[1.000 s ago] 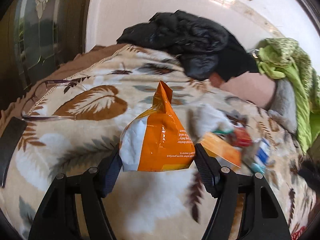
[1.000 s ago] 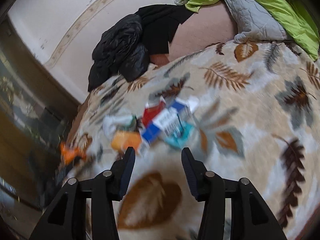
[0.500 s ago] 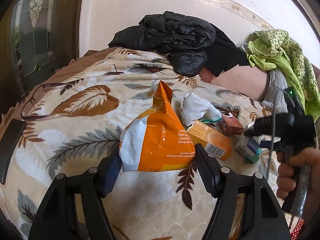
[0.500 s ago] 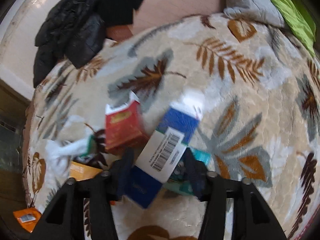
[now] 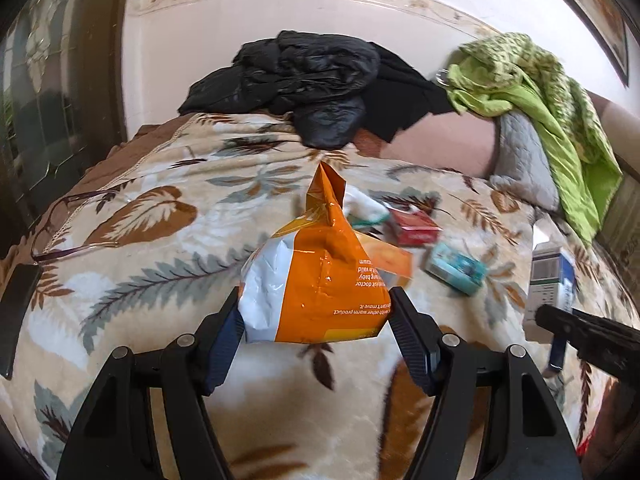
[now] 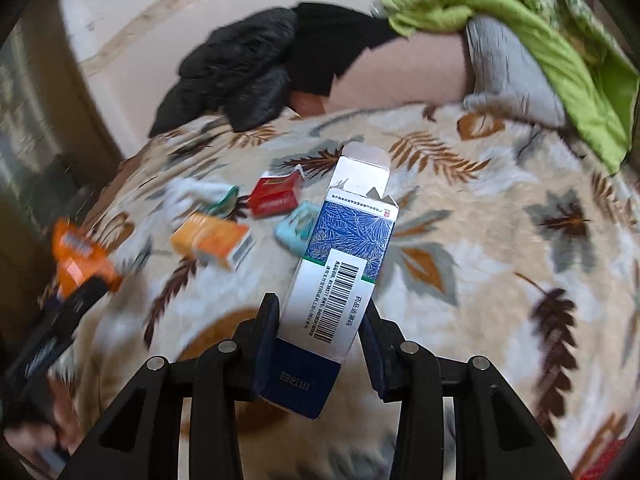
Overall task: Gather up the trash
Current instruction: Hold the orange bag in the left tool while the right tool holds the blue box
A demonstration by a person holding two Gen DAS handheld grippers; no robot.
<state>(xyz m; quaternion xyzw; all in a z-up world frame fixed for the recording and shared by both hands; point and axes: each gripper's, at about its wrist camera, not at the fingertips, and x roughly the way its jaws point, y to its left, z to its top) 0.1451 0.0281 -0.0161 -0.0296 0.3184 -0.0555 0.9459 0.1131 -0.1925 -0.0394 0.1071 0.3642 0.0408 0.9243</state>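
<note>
A: What is the left tool (image 5: 316, 320) doing?

B: It is clamped on an orange and white foil pouch (image 5: 316, 280), pinched at the pouch's lower corners so the torn top points away from the tool. My guess is the pouch serves as the collecting bag, held mouth-up so things can go in.

A: And the right tool (image 6: 320, 320)?

B: Closed on a blue and white carton (image 6: 340, 272) with a barcode label. The grip is on the lower half, so the open flap end sticks out ahead of the fingers (image 6: 266, 332). The carton is off the bed, lifted above the leaf-print blanket (image 6: 500, 240).

A: What trash is left?

B: Ahead of the right tool and a little to its left lie a red box (image 6: 276, 198), a teal box (image 6: 298, 230), an orange box (image 6: 212, 240) and a crumpled white wrapper (image 6: 200, 194), close together on the blanket. All are untouched for now.

A: Where are the two tools relative to each other?

B: The left tool shows at the far left edge of the right wrist view, well apart from the carton. I judge the carton must travel leftward to reach the pouch.

A: Any risk?

B: The pouch mouth looks narrow and creased; the carton may catch on it.
</note>
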